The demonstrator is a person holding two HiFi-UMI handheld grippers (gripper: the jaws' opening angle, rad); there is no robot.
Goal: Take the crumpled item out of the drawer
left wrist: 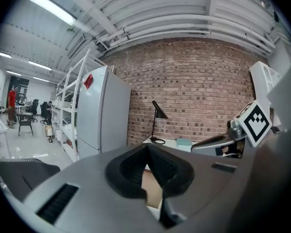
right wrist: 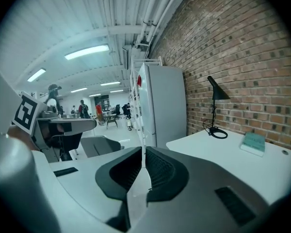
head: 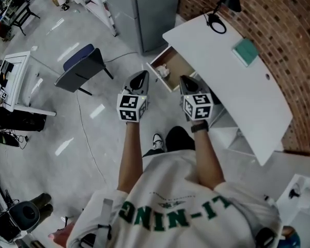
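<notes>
A wooden drawer (head: 180, 66) stands pulled out from under the white desk (head: 232, 92). A small white crumpled item (head: 162, 71) lies in its left part. My left gripper (head: 141, 76) hangs shut and empty just left of the drawer. My right gripper (head: 185, 79) is also shut and empty, above the drawer's near right corner. In the left gripper view the jaws (left wrist: 147, 148) meet at the tips, with a bit of brown drawer (left wrist: 153, 191) showing below them. The right gripper view shows its jaws (right wrist: 143, 149) closed on nothing.
On the desk are a black lamp (head: 219, 14) and a teal book (head: 245, 51). A dark chair (head: 82, 66) stands on the floor to the left, and a tall grey cabinet (head: 150, 9) behind the drawer. The brick wall (head: 289, 30) runs along the desk's far side.
</notes>
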